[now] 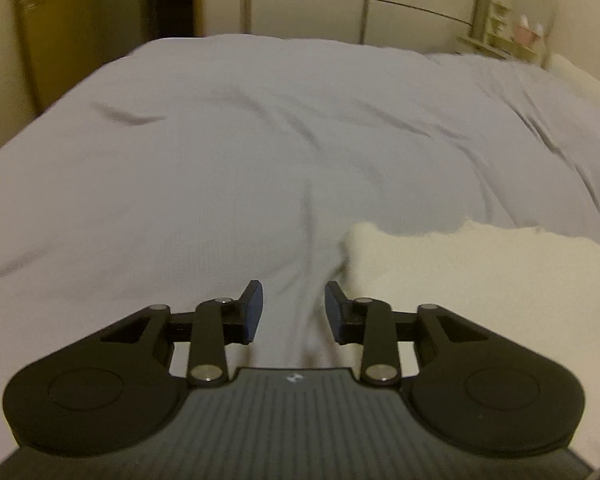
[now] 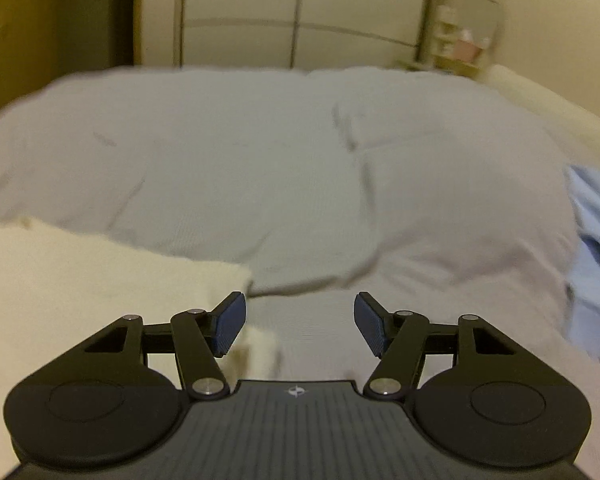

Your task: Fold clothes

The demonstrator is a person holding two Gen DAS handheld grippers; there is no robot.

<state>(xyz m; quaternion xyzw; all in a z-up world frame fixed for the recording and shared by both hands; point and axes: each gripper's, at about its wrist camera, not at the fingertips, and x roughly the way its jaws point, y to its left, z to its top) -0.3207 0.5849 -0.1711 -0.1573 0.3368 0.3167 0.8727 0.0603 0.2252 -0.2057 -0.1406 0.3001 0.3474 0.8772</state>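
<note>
The cream knitted fabric garment (image 1: 480, 280) is located between both empty, spread claws, just right of the left gripper (image 1: 294, 310) and left of the right gripper (image 2: 300, 322).

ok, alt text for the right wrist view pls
The right gripper, open and empty, hovers over a bed covered in a pale grey duvet. A cream knitted garment lies flat at the lower left beside the left finger, and a light blue garment sits crumpled at the right edge; the picture is motion-blurred.
</note>
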